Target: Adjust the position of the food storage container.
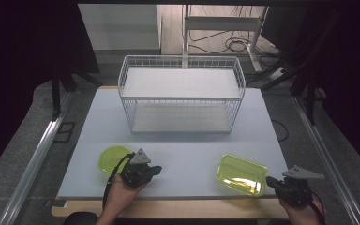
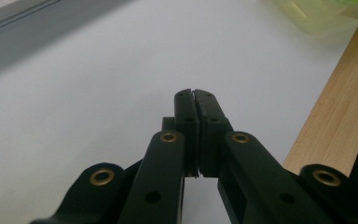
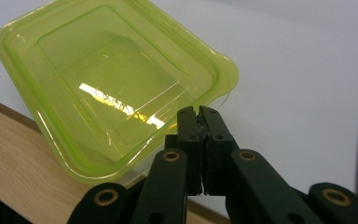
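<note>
Both grippers are closed and hold nothing: the right gripper (image 3: 199, 112) sits at the rim of the green tub (image 3: 116, 88), the left gripper (image 2: 195, 94) over bare table (image 1: 178, 154). To lift the tub cleanly, the right one should probably open first, then bite the rim's corner squarely.

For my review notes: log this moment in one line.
left gripper: shut, empty, beside round green container | right gripper: shut, empty, at rectangular green container | wire basket: empty

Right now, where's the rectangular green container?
High view: the rectangular green container sits at the table's front right edge, just left of the right gripper, with the wire basket farther back.
</note>
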A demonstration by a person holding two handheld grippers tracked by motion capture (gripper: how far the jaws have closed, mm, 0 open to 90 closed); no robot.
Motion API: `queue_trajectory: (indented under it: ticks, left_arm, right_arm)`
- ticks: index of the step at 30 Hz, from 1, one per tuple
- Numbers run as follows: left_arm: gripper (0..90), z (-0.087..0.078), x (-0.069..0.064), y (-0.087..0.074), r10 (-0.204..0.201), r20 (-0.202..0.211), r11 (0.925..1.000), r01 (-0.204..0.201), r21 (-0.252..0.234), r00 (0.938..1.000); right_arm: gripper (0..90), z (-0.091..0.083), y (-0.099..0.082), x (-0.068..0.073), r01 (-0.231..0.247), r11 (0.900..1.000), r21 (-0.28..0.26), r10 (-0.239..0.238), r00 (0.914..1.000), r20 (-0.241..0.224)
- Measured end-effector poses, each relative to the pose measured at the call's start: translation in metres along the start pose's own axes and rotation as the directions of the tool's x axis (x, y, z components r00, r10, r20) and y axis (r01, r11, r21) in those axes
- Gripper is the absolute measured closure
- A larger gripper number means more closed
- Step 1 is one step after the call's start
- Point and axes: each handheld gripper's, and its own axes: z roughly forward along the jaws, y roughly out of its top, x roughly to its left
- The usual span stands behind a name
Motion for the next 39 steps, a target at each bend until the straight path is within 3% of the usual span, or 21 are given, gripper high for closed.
queue_trajectory:
  ticks: [13,19,22,39]
  left_arm:
    - [89.2,-0.004,0.001,-0.011,-0.013,-0.007,0.9998,0.013,0.012,0.9999]
    - [89.2,-0.008,0.001,-0.013,-0.018,-0.016,0.9998,0.019,0.005,0.9997]
    - [88.9,-0.009,0.002,-0.013,-0.014,-0.022,0.9998,0.015,0.011,0.9997]
    - [88.4,-0.022,0.002,-0.025,-0.033,-0.048,0.9994,0.033,0.003,0.9983]
  right_arm:
    - [86.8,0.033,0.030,0.018,0.046,0.9989,-0.007,-0.046,0.9935,-0.104]
    - [86.8,0.053,0.051,0.034,0.087,0.9962,-0.006,-0.087,0.9838,-0.157]
    - [86.8,0.066,0.064,0.046,0.120,0.9928,-0.012,-0.120,0.9739,-0.193]
    - [86.8,0.107,0.100,0.083,0.182,0.9830,-0.023,-0.181,0.9435,-0.278]
